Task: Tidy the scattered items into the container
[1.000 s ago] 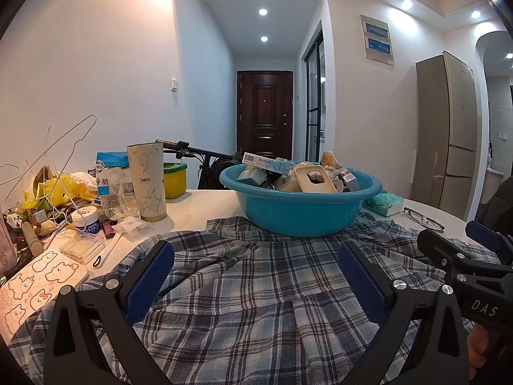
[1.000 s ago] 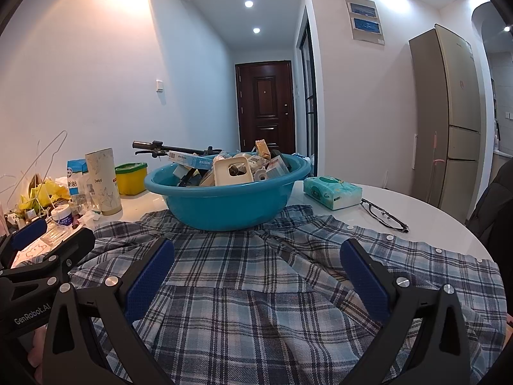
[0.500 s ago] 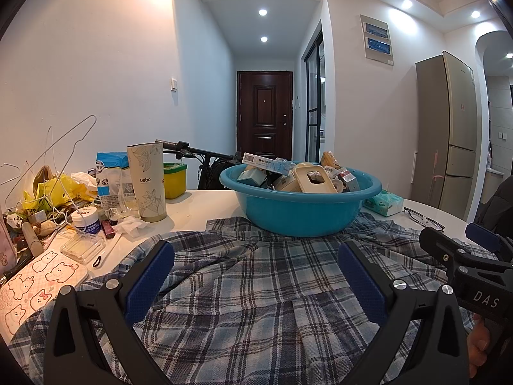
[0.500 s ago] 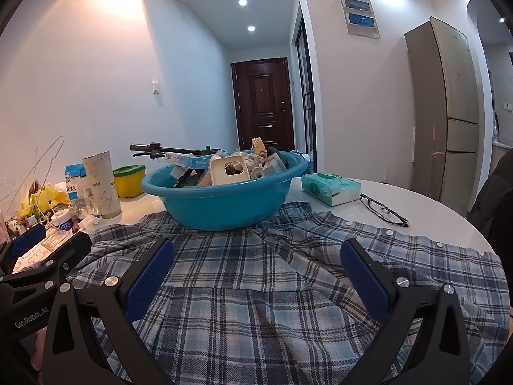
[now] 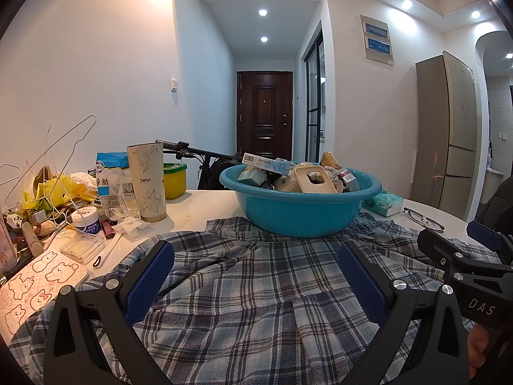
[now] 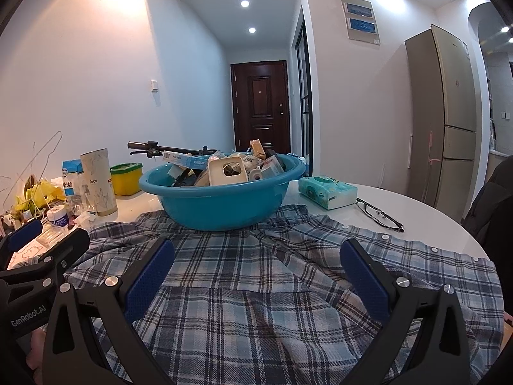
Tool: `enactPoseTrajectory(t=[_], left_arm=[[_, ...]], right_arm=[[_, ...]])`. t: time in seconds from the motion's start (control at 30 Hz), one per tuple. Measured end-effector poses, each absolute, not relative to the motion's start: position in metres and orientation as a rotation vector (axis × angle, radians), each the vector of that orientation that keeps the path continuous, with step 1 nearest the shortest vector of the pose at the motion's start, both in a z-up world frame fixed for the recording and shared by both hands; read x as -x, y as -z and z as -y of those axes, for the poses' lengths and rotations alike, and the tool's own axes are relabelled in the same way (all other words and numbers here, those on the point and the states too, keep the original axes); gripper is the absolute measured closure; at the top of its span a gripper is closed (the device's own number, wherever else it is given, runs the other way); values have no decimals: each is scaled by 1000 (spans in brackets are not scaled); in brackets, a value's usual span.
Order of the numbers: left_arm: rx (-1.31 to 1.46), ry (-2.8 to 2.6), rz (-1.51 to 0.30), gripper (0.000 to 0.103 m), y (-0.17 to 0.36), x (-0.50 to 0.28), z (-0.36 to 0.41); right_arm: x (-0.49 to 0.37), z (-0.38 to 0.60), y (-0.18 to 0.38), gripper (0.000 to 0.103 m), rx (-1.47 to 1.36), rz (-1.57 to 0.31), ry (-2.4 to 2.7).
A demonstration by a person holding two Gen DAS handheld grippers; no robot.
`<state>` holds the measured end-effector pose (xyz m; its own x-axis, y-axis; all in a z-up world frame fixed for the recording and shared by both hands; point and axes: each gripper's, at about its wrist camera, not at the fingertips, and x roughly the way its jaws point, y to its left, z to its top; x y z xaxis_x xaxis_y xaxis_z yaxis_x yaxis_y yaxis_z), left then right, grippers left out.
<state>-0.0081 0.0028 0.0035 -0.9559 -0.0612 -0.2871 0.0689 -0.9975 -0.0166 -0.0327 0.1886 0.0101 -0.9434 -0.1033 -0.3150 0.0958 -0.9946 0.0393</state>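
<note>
A teal basin (image 5: pixel 301 215) (image 6: pixel 221 202) heaped with boxes and small items stands on the far part of a blue plaid shirt (image 5: pixel 256 288) (image 6: pixel 272 288) spread on the white table. My left gripper (image 5: pixel 256 272) is open and empty, low over the shirt. My right gripper (image 6: pixel 256 272) is open and empty over the shirt beside it. The right gripper also shows in the left wrist view (image 5: pixel 474 256), and the left gripper in the right wrist view (image 6: pixel 38 250). A tissue pack (image 6: pixel 327 192) and glasses (image 6: pixel 380 214) lie right of the basin.
Left of the shirt are a beige tumbler (image 5: pixel 146 182), a blue bag (image 5: pixel 109 179), a yellow tub (image 5: pixel 174 179), a white jar (image 5: pixel 86 221), a clear case (image 5: pixel 82 246), a bear-print card (image 5: pixel 35 285) and wire hangers. A fridge (image 5: pixel 455 128) stands at the right.
The right gripper has tilted and shifted slightly, so the basin sits a little higher and left in its view. The left gripper has barely moved.
</note>
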Motion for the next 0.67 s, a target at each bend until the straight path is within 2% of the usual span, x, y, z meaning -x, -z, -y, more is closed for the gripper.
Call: enactPoseTrajectory(t=[0.67], left_arm=[[-445, 3043, -41, 0, -4, 8, -3]], right_arm=[[33, -188, -9, 0, -489, 20, 3012]])
